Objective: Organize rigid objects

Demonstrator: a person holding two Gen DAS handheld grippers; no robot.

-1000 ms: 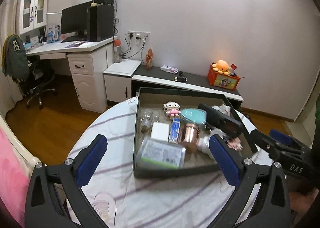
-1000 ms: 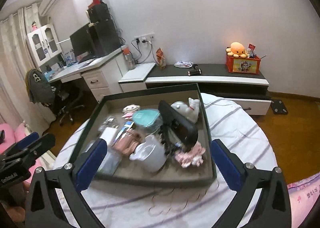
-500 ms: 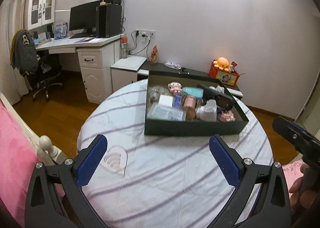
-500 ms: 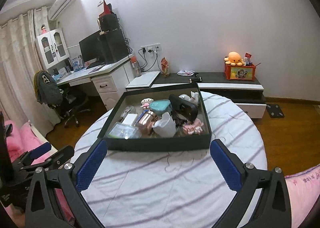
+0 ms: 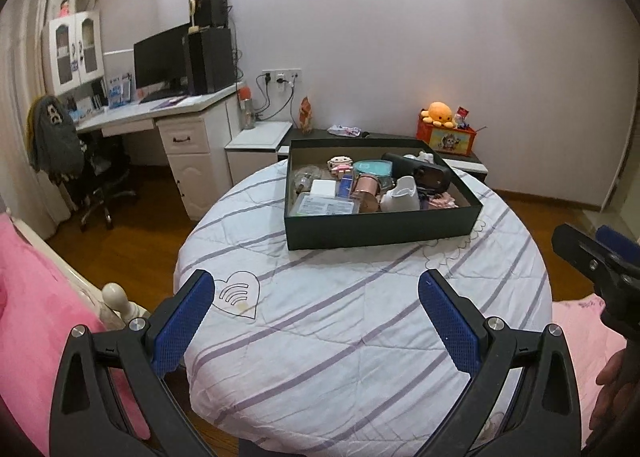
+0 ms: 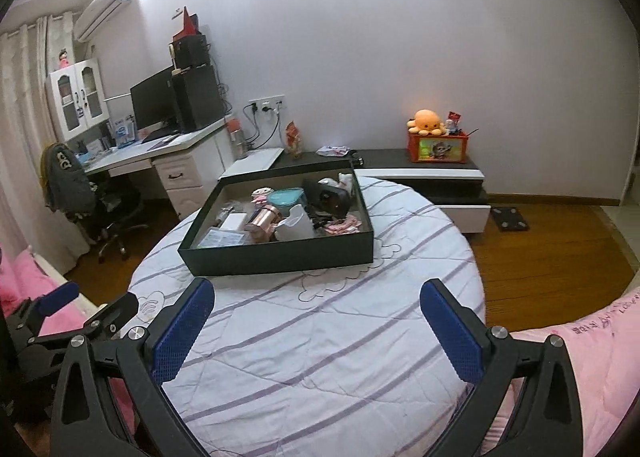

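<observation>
Left gripper (image 5: pixel 316 293): fingers spread wide, empty, over the near edge of the round table (image 5: pixel 360 337).
Right gripper (image 6: pixel 318 303): fingers spread wide, empty, same near edge.
Box (image 5: pixel 380 227): dark, open-topped, at 12 o'clock on the table's far half, well apart from both grippers.
Contents: copper cup (image 5: pixel 366 191), white jug (image 5: pixel 402 197), teal lid (image 5: pixel 372 168), white block (image 5: pixel 323 188), packed close together.

Almost no lettering can be read

On the pink blanket (image 6: pixel 592 341) to the right of the right tool, a line of dark writing runs along the edge, too warped to read. The packet (image 5: pixel 323 205) in the box (image 5: pixel 380 225) ahead of the left tool bears print too small to make out.
</observation>
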